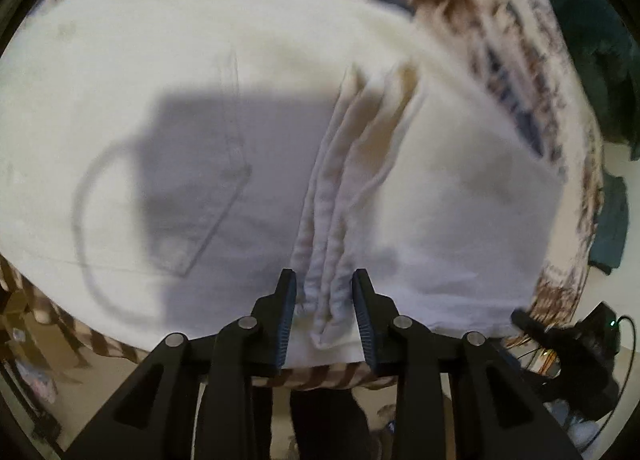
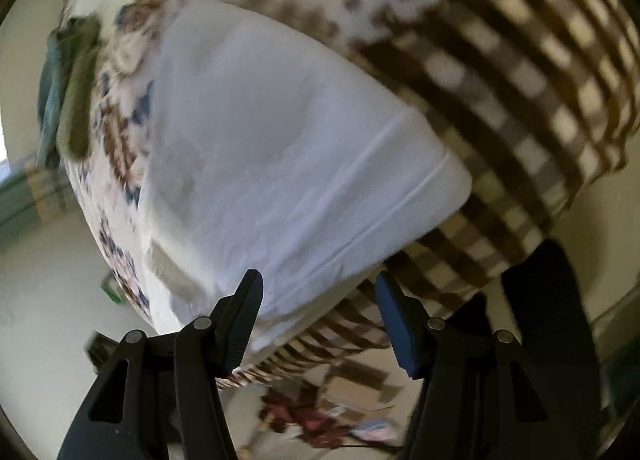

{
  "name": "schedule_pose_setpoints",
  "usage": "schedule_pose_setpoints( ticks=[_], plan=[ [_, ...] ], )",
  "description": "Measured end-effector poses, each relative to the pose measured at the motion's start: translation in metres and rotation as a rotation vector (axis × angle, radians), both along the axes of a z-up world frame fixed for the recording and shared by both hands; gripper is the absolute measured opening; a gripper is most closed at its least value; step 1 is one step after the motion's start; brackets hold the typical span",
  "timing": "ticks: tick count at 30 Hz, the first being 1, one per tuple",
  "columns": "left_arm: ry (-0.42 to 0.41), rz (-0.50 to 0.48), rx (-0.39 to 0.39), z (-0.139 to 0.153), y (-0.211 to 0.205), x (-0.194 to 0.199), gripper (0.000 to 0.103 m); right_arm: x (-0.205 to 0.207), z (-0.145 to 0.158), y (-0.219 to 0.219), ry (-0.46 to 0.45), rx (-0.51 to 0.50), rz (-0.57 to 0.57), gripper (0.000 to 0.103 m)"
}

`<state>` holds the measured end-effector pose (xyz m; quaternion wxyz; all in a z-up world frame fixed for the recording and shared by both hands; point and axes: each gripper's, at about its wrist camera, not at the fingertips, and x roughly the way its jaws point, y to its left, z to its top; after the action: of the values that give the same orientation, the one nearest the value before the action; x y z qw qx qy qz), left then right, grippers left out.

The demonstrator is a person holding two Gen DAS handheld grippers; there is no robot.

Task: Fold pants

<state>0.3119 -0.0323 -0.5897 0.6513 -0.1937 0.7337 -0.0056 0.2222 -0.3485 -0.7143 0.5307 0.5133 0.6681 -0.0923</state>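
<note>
Left gripper (image 1: 324, 292): matte black plastic arms with round metal pivot pins; two ribbed blue pads straddle the gathered waistband at the near edge of the pants. The fingers sit partly apart with the bunched cloth between them; whether the pads actually press it cannot be told.

Right gripper (image 2: 320, 292): the same black linkage, fingers spread wide. The left finger (image 2: 244, 320) lies over the near edge of the white cloth, the blue-faced right one over the checked cover; nothing is held between them.

Pants (image 1: 280, 120): white, soft woven cloth, lying flat on the bed. A ridged, puckered elastic waistband runs away from the left gripper as several stacked folds. A stitched patch pocket (image 1: 224, 216) with an angular outline shows to the left of it, under a blocky grey shadow.

Pants, right view (image 2: 288, 164): a smooth broad panel with a straight raised seam running diagonally and a rounded corner at the right.

Bed cover (image 2: 520, 100): brown and cream checks at the near edge, giving way to a blue and brown floral print farther off; much blurred.

Folded clothes (image 2: 68, 92): a teal and olive pile beyond the pants, near the far edge of the bed.

Floor (image 2: 340, 412): pale, with blurred reddish clutter.
</note>
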Motion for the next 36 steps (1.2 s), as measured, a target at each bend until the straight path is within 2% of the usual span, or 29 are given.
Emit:
schedule_pose_setpoints(
  ticks=[2,3,4,7,10,12,15,20,24,26,28,30,33,36],
  plan=[
    [-0.035,-0.002,0.019,0.000,-0.003,-0.003,0.025,-0.001,-0.007,0.003,-0.002,0.004,-0.037,0.056],
    [-0.061,-0.002,0.021,0.001,-0.004,-0.004,0.021,-0.001,-0.008,0.004,0.004,-0.018,-0.044,0.041],
    [-0.085,-0.002,0.021,0.004,-0.003,-0.006,0.013,-0.002,-0.008,0.004,0.009,-0.038,-0.046,0.026],
    [-0.133,-0.019,0.014,0.015,-0.003,-0.012,0.009,-0.006,-0.006,0.005,-0.004,-0.053,-0.063,0.014],
    [-0.153,-0.026,0.004,0.026,-0.003,-0.017,0.009,-0.010,0.004,0.004,-0.028,-0.071,-0.040,0.011],
    [-0.161,-0.016,-0.007,0.035,0.001,-0.023,0.009,-0.009,0.010,0.005,-0.038,-0.083,-0.012,0.010],
    [-0.139,-0.001,-0.028,0.031,0.006,-0.026,0.009,-0.008,0.012,0.003,-0.029,-0.102,0.037,0.010],
    [-0.083,0.021,-0.032,0.000,0.008,-0.028,0.009,0.002,0.001,0.009,0.000,-0.121,0.071,0.010],
    [-0.063,0.010,-0.009,0.010,0.012,-0.023,0.013,0.010,-0.001,0.011,0.009,-0.102,0.109,0.013],
    [-0.071,0.026,-0.006,0.025,0.013,-0.022,0.013,0.014,0.006,0.013,-0.004,-0.089,0.157,0.022],
    [-0.084,0.047,0.025,0.043,0.016,-0.021,0.013,0.018,0.020,0.019,-0.035,-0.092,0.241,0.040],
    [-0.124,0.057,0.047,0.062,0.020,-0.016,0.013,0.022,0.033,0.029,-0.072,-0.077,0.301,0.050],
    [-0.167,0.076,0.025,0.075,0.022,0.001,0.013,0.030,0.046,0.041,-0.103,-0.096,0.366,0.052],
    [-0.202,0.058,0.038,0.068,0.011,0.029,0.014,0.042,0.050,0.050,-0.116,-0.169,0.402,0.052]
  ],
)
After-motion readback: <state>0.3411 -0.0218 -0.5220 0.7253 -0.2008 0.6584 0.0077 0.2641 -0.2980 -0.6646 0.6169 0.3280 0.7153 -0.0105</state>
